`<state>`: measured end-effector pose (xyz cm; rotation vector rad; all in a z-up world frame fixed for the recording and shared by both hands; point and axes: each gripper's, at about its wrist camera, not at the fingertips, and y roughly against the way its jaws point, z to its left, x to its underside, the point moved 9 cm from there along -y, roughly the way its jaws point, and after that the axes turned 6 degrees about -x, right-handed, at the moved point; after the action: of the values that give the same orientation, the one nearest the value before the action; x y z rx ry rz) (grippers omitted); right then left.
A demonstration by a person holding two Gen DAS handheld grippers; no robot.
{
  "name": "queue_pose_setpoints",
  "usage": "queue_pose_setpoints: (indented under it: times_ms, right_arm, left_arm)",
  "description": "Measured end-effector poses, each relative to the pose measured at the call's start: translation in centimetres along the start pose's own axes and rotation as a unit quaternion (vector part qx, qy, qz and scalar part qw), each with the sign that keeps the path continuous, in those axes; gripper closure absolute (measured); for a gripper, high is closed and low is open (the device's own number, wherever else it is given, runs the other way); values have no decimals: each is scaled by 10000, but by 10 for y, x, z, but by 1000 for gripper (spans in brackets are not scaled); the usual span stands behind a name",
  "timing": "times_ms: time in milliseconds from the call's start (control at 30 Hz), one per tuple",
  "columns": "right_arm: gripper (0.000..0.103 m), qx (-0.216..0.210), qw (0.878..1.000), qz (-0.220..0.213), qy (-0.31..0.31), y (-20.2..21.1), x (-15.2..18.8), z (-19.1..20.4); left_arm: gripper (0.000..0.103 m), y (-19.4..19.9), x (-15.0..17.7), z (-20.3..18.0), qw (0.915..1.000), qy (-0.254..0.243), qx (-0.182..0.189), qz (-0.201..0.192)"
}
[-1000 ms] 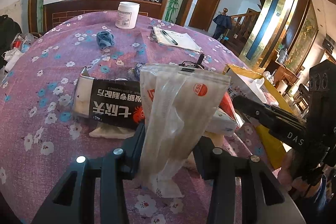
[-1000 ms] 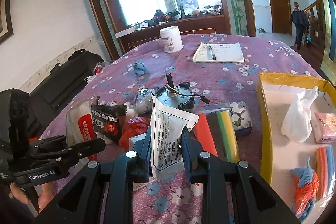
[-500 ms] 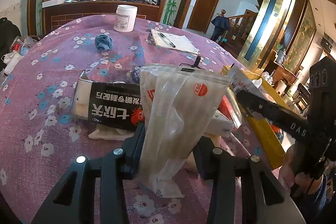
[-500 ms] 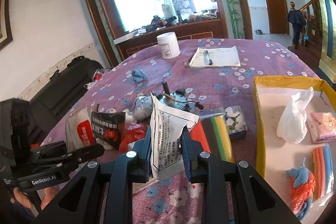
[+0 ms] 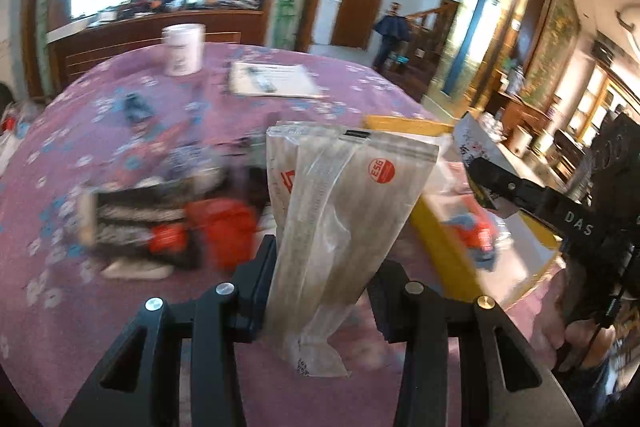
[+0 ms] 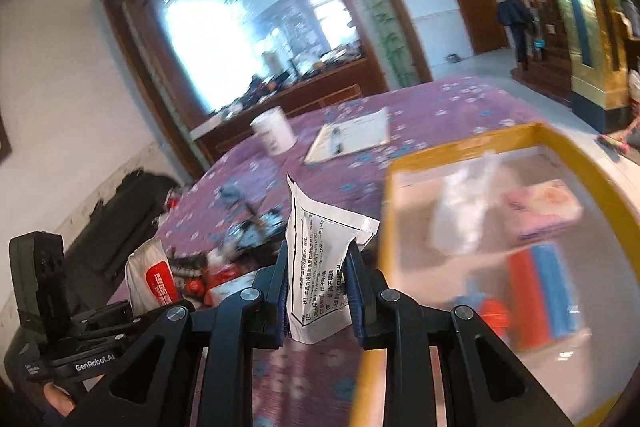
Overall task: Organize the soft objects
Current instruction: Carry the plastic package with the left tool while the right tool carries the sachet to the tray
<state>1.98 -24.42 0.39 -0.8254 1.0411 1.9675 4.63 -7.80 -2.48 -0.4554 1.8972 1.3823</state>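
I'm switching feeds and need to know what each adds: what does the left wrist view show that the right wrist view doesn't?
Left wrist only: the left hand-held gripper shut on a clear packet with a red round sticker.

Right wrist only: the right hand-held gripper shut on a white printed pouch, and a pink pack inside the yellow box.

Both: the white jar, the paper sheet and the box.
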Motion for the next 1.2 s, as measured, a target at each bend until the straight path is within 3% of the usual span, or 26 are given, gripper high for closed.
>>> queue_pose_setpoints:
  times_ms: [233, 367, 433, 633, 800, 1200]
  right_arm:
    - [77, 590, 9958, -480, -515, 42, -18, -75]
    - [77, 1045, 9889, -696, -798, 57, -23, -119]
    - [77, 1022, 9869, -609, -1093, 56, -19, -134]
    - [77, 1540, 9806, -598, -1051, 59, -21, -145]
    - [77, 2185, 9716, -591, -695, 64, -23, -143]
    - [76, 2235, 9708, -570, -652, 61, -24, -144]
  left_arm:
    - [62, -25, -26, -95, 9973, -526, 521, 3]
    - [62, -57, -36, -143, 9936, -512, 964, 286]
    - [62, -80, -37, -158, 9920, -486, 1062, 478]
    - [63, -126, -20, -160, 9894, -348, 1046, 949]
    - [63, -131, -16, -153, 9898, -343, 999, 955]
    - [62, -126, -10, -161, 9914, -633, 813, 804]
